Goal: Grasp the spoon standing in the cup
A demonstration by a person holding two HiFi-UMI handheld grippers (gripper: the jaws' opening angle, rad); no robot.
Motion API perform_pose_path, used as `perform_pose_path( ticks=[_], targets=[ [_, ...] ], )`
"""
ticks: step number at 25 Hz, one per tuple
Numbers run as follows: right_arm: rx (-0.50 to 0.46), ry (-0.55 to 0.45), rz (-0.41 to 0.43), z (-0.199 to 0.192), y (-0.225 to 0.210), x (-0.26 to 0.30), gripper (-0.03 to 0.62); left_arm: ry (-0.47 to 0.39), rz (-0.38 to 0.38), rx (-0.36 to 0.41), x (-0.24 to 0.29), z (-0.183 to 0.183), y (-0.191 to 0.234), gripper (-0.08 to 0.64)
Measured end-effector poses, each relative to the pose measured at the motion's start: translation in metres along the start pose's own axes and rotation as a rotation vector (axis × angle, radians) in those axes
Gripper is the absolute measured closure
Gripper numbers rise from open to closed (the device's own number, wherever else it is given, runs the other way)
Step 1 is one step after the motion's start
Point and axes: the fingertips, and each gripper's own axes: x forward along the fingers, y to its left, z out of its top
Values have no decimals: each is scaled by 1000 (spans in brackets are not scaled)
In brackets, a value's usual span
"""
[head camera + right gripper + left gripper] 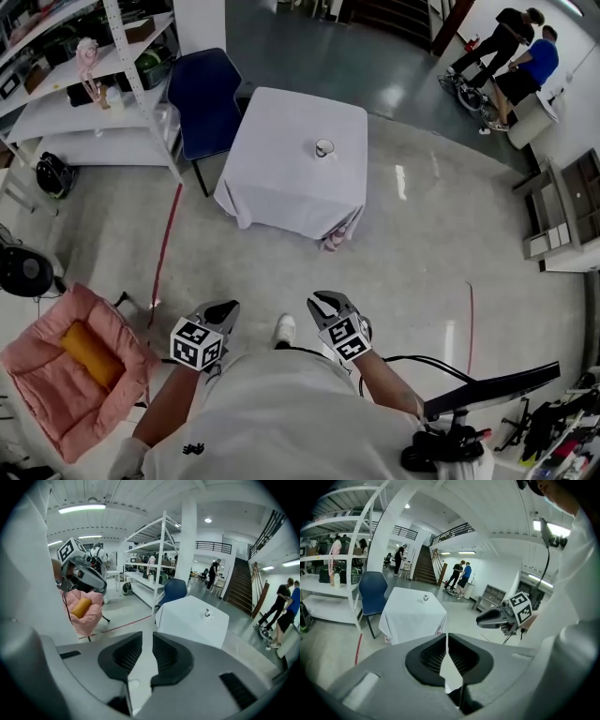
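We hold both tongs close to our chest, well apart from the white-draped bench [281, 183]. The cup [324, 148] stands there near its far right corner, with the spoon [327, 143] showing only as a small speck in it. The left tongs [221, 311] are pressed together on nothing, while the right tongs [327, 303] stand a narrow slit apart, with only bare floor seen through the gap. The only markings we can read are the black-and-white square patterns on each marker cube [197, 343]; a blue chair [204, 94] sits just beside the bench.
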Motion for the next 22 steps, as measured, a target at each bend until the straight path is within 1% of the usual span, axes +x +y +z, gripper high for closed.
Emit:
perform_pose_path(
  ticks=[2,5,7,10,12,15,19,20,22],
  targets=[
    [26,-2,-22,-9,-36,-5,515,-14,-12,-5,33,29,2,546],
    [101,-3,-64,-25,-85,-11,512,-8,-47,-11,84,61,3,546],
    [151,3,-107,-35,-119,-15,512,3,-68,-3,117,80,3,545],
    [219,-14,-174,-38,-160,-20,512,14,-103,30,160,108,8,534],
    [259,-10,-215,-44,-181,-18,511,25,-121,38,191,121,17,512],
    [353,-8,-267,-50,-202,-16,501,40,-148,21,235,137,37,474],
    [445,17,-380,-59,-234,-19,497,66,-177,-6,300,162,71,451],
    [481,26,-409,-60,-243,-21,497,76,-179,1,316,170,81,446],
    [549,33,-466,-57,-259,-25,497,92,-180,63,350,190,100,445]
  ],
)
